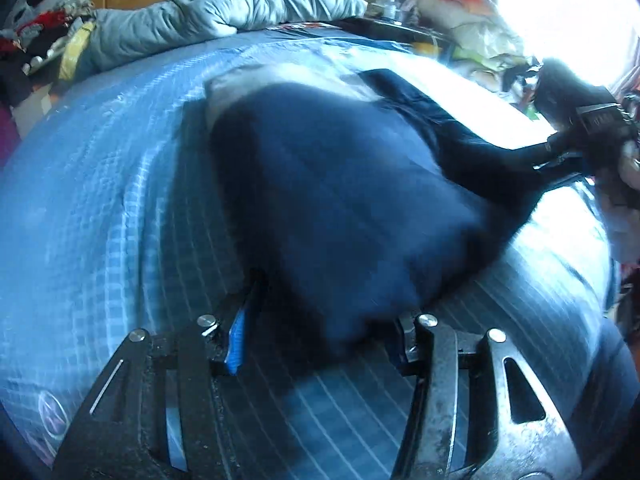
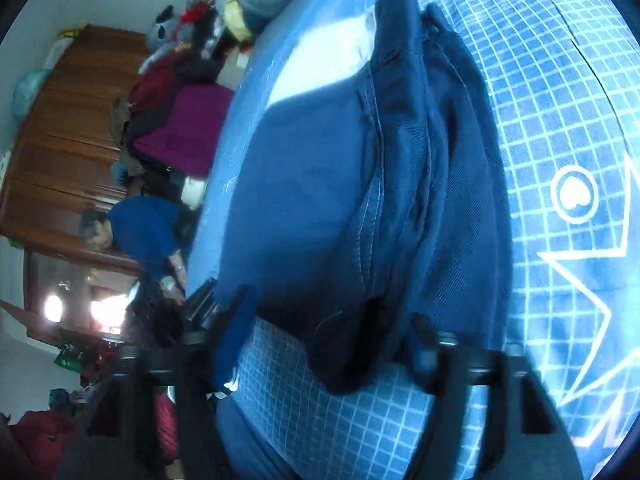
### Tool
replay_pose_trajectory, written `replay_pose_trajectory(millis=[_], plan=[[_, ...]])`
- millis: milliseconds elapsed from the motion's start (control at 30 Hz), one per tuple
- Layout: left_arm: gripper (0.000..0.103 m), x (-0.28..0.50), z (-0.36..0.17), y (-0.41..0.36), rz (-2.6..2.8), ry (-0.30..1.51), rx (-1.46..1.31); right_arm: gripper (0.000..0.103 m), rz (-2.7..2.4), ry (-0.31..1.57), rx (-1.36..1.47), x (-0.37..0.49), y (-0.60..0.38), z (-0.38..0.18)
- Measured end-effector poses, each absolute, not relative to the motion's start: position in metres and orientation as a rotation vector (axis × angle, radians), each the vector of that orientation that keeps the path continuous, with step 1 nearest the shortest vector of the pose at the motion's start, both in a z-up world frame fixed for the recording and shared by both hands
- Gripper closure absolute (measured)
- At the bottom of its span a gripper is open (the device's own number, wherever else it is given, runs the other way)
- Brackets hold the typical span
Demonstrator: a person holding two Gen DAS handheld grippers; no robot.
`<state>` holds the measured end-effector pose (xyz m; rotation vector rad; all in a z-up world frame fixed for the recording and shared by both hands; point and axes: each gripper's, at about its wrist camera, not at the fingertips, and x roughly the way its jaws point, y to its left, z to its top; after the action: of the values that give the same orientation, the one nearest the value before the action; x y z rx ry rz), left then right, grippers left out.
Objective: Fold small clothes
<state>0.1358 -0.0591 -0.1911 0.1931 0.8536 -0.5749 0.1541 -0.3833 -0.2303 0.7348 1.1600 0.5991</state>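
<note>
A dark navy garment (image 1: pixel 340 184) lies partly folded on the blue checked bed cover (image 1: pixel 100 200), with a pale lining showing at its far end (image 2: pixel 328 60). My left gripper (image 1: pixel 320 340) stands open at the near edge; the cloth's blurred hem lies between the blue pads (image 1: pixel 237 336) without being pinched. A strip of the garment tapers off the bed toward my right gripper (image 1: pixel 556 148). In the right wrist view the right gripper (image 2: pixel 328 344) has the seamed, bunched end of the garment (image 2: pixel 380 240) between its fingers. The left gripper (image 2: pixel 200 306) shows at the garment's far side.
A rumpled grey duvet (image 1: pixel 224 8) lies at the head of the bed. Piles of clothes (image 2: pixel 176 120) and a wooden wardrobe (image 2: pixel 72 128) stand beside it. A person in a blue top (image 2: pixel 144 232) leans at the bed's edge. Bright window glare (image 1: pixel 568 20) fills the right.
</note>
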Motion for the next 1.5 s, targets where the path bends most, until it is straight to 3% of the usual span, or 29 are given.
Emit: replay_pose_trajectory(millis=[33, 100, 233, 300, 367, 433, 567, 800, 900, 1033, 1100, 1333, 1400, 1500], plan=[[0.050, 0.136, -0.192, -0.067, -0.539, 0.828, 0.296, 0.079, 0.597, 1.151, 0.733, 0.156, -0.384, -0.230], [0.053, 0.121, -0.194, -0.077, -0.460, 0.731, 0.568, 0.097, 0.560, 1.148, 0.684, 0.156, -0.393, -0.229], [0.054, 0.103, -0.199, -0.087, -0.443, 0.636, 0.790, 0.100, 0.507, 1.169, 0.691, 0.154, -0.425, -0.242], [0.081, 0.097, -0.219, -0.098, -0.505, 0.660, 0.876, 0.100, 0.502, 1.182, 0.689, 0.155, -0.424, -0.247], [0.082, 0.083, -0.229, -0.106, -0.446, 0.579, 0.957, 0.100, 0.506, 1.186, 0.691, 0.153, -0.422, -0.248], [0.082, 0.089, -0.215, -0.096, -0.486, 0.652, 0.825, 0.100, 0.509, 1.185, 0.686, 0.148, -0.422, -0.248], [0.072, 0.099, -0.174, -0.054, -0.565, 0.765, 0.445, 0.100, 0.505, 1.159, 0.687, 0.142, -0.420, -0.244], [0.072, 0.098, -0.128, -0.006, -0.569, 0.691, 0.106, 0.100, 0.479, 1.126, 0.659, 0.147, -0.431, -0.232], [0.072, 0.114, -0.130, -0.033, -0.614, 0.667, 0.166, 0.099, 0.481, 1.150, 0.672, 0.149, -0.430, -0.241], [0.065, 0.136, -0.207, -0.080, -0.616, 0.839, 0.458, 0.099, 0.481, 1.148, 0.740, 0.145, -0.434, -0.254], [0.057, 0.137, -0.206, -0.073, -0.619, 0.826, 0.407, 0.099, 0.478, 1.152, 0.738, 0.144, -0.434, -0.261], [0.057, 0.131, -0.146, -0.052, -0.598, 0.707, 0.200, 0.098, 0.476, 1.145, 0.679, 0.153, -0.431, -0.262], [0.046, 0.150, -0.171, -0.068, -0.587, 0.764, 0.251, 0.098, 0.466, 1.136, 0.673, 0.153, -0.431, -0.259], [0.038, 0.167, -0.207, -0.075, -0.599, 0.871, 0.227, 0.098, 0.447, 1.105, 0.676, 0.147, -0.436, -0.249]])
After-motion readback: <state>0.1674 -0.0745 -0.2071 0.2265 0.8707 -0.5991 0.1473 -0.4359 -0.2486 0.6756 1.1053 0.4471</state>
